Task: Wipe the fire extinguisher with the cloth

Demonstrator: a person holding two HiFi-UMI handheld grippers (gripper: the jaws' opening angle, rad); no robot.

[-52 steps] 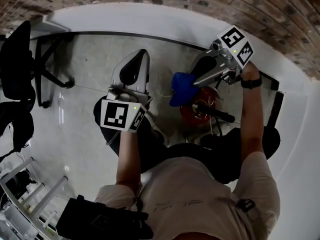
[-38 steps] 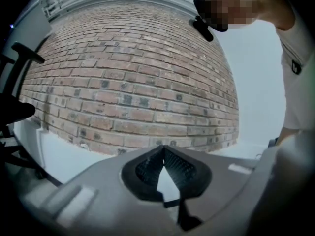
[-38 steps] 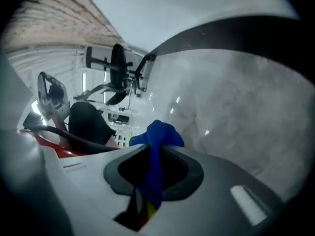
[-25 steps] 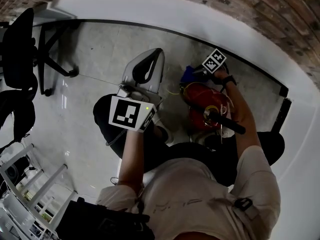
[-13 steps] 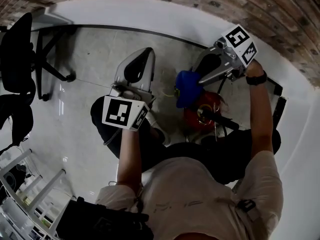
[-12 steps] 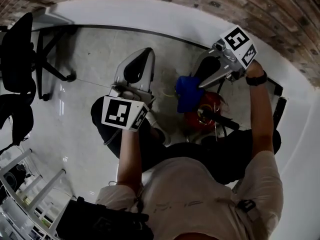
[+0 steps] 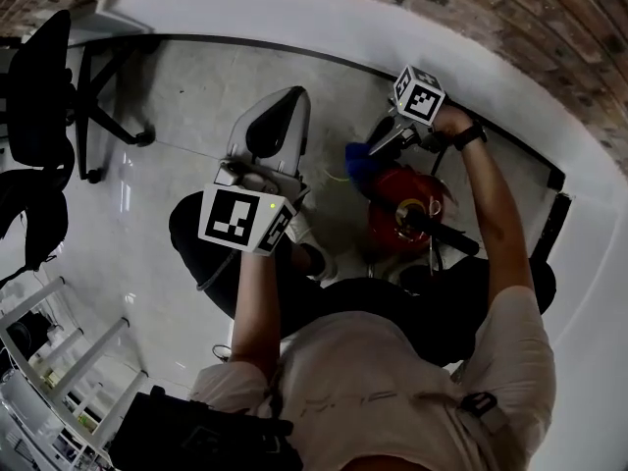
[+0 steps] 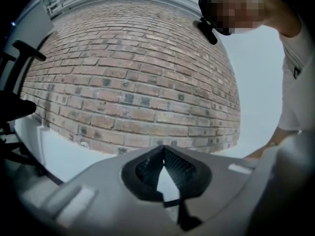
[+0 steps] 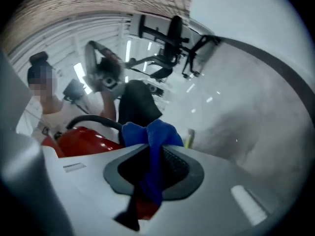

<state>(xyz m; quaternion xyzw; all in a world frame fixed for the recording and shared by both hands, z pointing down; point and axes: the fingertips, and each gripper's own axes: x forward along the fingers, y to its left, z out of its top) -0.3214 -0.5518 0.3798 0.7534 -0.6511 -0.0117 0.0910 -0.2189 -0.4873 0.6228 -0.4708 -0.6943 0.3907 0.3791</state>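
Observation:
A red fire extinguisher (image 7: 400,209) stands on the floor in front of the person, its black hose (image 7: 444,234) lying across its top. My right gripper (image 7: 371,151) is shut on a blue cloth (image 7: 359,162), which rests against the extinguisher's upper far side. In the right gripper view the cloth (image 9: 150,132) bunches out between the jaws of that gripper (image 9: 151,144), with the red body (image 9: 84,138) just to the left. My left gripper (image 7: 281,108) hovers left of the extinguisher, apart from it. In its own view the left gripper (image 8: 163,149) is shut on nothing.
A black office chair (image 7: 41,106) stands at the far left. A white rack (image 7: 59,376) is at the lower left. A white skirting and a brick wall (image 8: 133,82) curve round the back. A black bar (image 7: 547,226) leans at the right. The person's legs sit beside the extinguisher.
My right gripper has come down and in from its raised position, bringing the blue cloth against the extinguisher's top side. The left gripper has hardly moved.

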